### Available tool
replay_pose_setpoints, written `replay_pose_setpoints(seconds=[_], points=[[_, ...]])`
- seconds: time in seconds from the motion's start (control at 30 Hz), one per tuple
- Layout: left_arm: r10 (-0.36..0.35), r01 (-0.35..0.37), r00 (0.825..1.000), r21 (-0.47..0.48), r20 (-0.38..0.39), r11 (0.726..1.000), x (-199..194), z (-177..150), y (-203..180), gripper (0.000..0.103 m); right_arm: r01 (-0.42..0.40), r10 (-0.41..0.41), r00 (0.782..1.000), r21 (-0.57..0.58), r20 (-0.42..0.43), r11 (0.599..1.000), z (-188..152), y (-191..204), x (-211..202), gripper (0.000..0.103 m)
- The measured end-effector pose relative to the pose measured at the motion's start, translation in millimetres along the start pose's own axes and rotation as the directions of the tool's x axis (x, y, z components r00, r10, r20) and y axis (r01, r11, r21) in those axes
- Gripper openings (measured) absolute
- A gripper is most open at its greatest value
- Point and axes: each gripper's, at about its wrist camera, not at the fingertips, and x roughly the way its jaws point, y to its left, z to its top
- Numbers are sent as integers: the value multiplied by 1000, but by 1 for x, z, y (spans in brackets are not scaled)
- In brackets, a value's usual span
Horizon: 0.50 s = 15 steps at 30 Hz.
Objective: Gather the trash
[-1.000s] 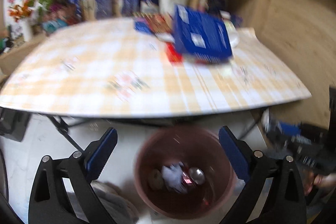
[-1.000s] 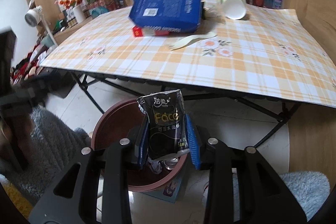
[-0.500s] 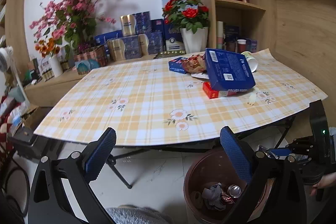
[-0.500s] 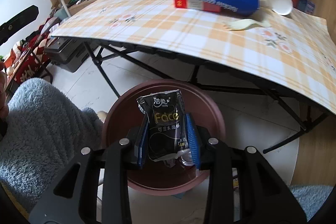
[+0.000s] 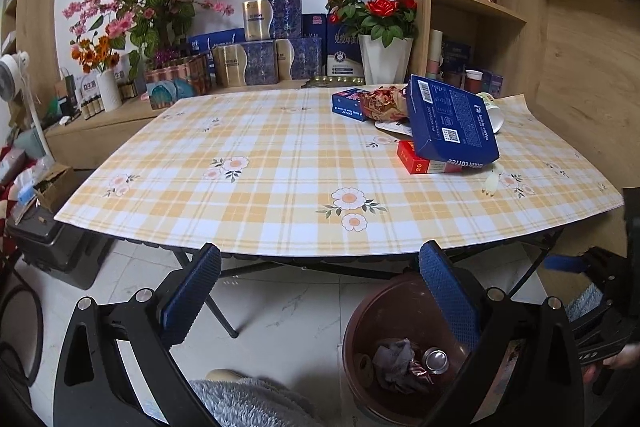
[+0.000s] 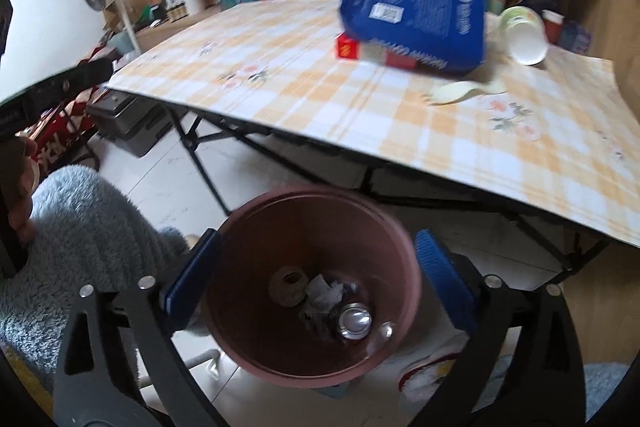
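Note:
My right gripper point(image 6: 316, 239) hangs over the brown bin point(image 6: 248, 307), its jaws opening wide with nothing between them. A can point(image 6: 354, 319), crumpled paper point(image 6: 324, 293) and a roll point(image 6: 288, 285) lie in the bin; the black packet cannot be made out. My left gripper point(image 5: 320, 255) is open and empty, above the floor left of the bin point(image 5: 356, 331). A big blue box point(image 5: 448, 123), a red box point(image 5: 416, 161), a crumpled wrapper point(image 5: 384, 103), a paper cup point(image 5: 494, 111) and a plastic spoon point(image 5: 492, 181) lie on the checked table point(image 5: 260, 187).
The folding table's black legs point(image 6: 200, 163) stand just behind the bin. Flower vases point(image 5: 384, 59) and stacked boxes point(image 5: 260, 63) line the back shelf. A fluffy grey sleeve point(image 6: 80, 227) is at the left, and a dark case point(image 5: 52, 247) sits on the floor.
The right gripper let go of the black packet, which is gone from its jaws, and they spread wide. The left view drew back from the bin towards the table.

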Motion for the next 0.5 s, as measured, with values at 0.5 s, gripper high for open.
replay_pose_setpoints(seconds=[0.5], points=[[9,-9,1000,1,-13,1000,0,-1,1,97,142,-148,988,118,42,983,2,-37,-16,97]])
